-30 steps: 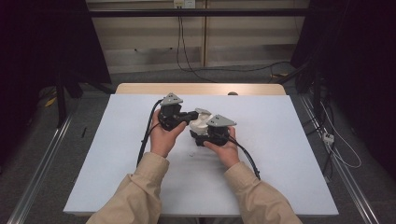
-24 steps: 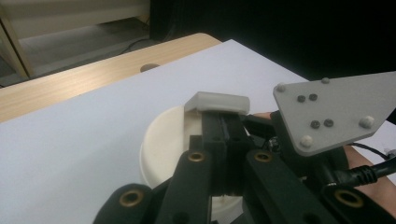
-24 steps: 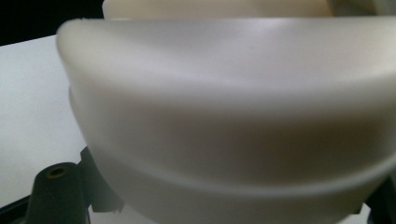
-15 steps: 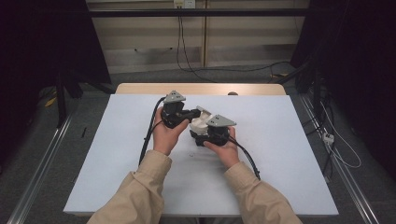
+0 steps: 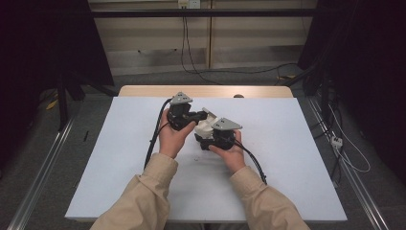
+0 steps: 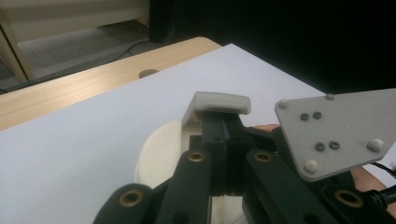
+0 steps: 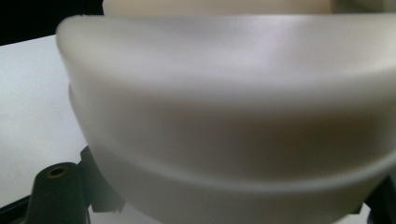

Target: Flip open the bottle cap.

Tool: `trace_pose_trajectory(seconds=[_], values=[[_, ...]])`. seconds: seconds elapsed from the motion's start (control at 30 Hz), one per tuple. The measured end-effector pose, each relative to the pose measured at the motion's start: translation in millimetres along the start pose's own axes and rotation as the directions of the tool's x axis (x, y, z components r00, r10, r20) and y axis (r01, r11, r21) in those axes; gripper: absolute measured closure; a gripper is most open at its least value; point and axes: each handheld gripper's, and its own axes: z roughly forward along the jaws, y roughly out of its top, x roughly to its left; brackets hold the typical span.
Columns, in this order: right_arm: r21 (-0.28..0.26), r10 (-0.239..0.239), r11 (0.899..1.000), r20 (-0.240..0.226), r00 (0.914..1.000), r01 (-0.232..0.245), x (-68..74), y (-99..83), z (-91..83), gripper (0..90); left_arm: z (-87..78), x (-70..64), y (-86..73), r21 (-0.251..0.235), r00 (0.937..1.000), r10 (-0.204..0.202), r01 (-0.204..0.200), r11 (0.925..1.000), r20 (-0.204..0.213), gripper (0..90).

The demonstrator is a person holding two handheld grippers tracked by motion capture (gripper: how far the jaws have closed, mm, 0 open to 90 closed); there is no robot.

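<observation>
Both grippers meet over the middle of the white table top [image 5: 287, 143], with a cream plastic object [image 5: 205, 126] between them. My left gripper [image 5: 192, 116] points right; in the left gripper view its jaws [image 6: 223, 116] are pressed together under a pale, flat tab [image 6: 219, 100] of the object, above its round cream body [image 6: 159, 149]. My right gripper [image 5: 207, 136] points left at the object. In the right gripper view the object's rounded cream wall [image 7: 224, 116] sits right against the camera, with a black jaw link [image 7: 56, 196] on either side; the fingertips are hidden.
A bare wooden strip [image 5: 206, 91] with a round hole runs along the table's far edge. Black cables [image 5: 155, 134] trail from both grippers toward me. Floor rails and dark curtains flank the table. The right gripper's grey plate [image 6: 336, 130] is close by in the left gripper view.
My left gripper has edged slightly farther away and to the right. The right gripper and the cream object have stayed in place.
</observation>
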Motion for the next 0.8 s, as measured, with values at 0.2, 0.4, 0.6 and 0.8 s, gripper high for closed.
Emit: trace_pose_trajectory(seconds=[0.2,0.4,0.6,0.8], values=[[0.0,0.0,1.0,0.0,1.0,0.0,0.0,-0.1,0.0,18.7,1.5,0.1,2.0,0.001,1.0,0.002,-0.002,1.0,0.0,90.0],[-0.001,-0.001,1.0,-0.001,1.0,0.001,-0.2,-0.2,0.1,18.7,4.0,-0.7,4.8,0.004,1.0,0.006,-0.006,1.0,0.001,90.0],[-0.001,-0.002,1.0,0.0,1.0,0.002,-0.3,-0.2,0.1,18.7,5.1,-0.7,6.4,0.005,0.9999,0.013,-0.013,0.9999,-0.001,90.0],[-0.001,-0.002,1.0,0.0,1.0,0.002,-0.4,-0.2,0.2,18.7,6.4,-1.4,8.2,0.003,0.9999,0.012,-0.012,0.9999,-0.004,90.0]])
